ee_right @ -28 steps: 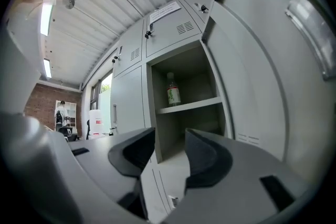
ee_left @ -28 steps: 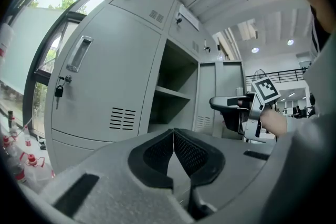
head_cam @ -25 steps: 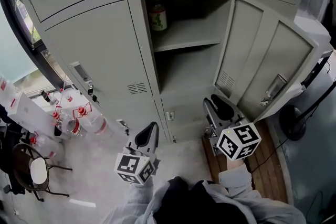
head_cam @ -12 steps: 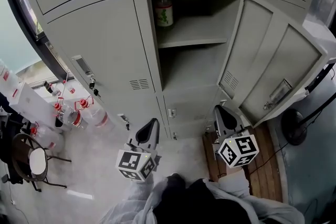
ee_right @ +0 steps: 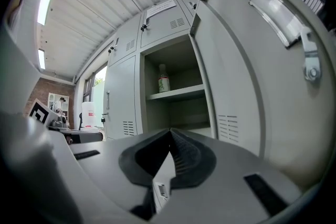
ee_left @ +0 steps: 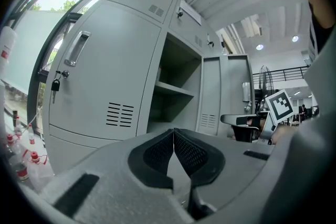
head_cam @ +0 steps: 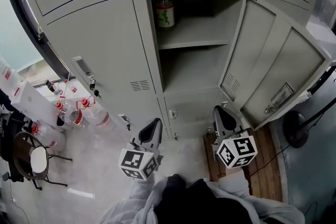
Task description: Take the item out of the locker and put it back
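A bottle (head_cam: 164, 10) with a red cap and a green label stands at the back left of the open locker's upper shelf (head_cam: 195, 39); it also shows in the right gripper view as a small bottle (ee_right: 164, 79). The locker door (head_cam: 273, 63) is swung wide to the right. Both grippers are held low in front of the locker, well below the bottle and apart from it. My left gripper (head_cam: 156, 123) (ee_left: 173, 131) is shut with nothing in it. Empty too, my right gripper (head_cam: 219, 110) (ee_right: 169, 131) has its pads pressed together.
Closed locker doors (head_cam: 100, 50) with handles and padlocks flank the open one. Several water bottles (head_cam: 79, 115) and a stool (head_cam: 31, 165) are on the floor at left. A wooden board (head_cam: 265, 165) and a fan base (head_cam: 295, 128) lie at right.
The right gripper has sunk a little and its jaws have gone from slightly apart to shut. The left gripper has stayed about where it was.
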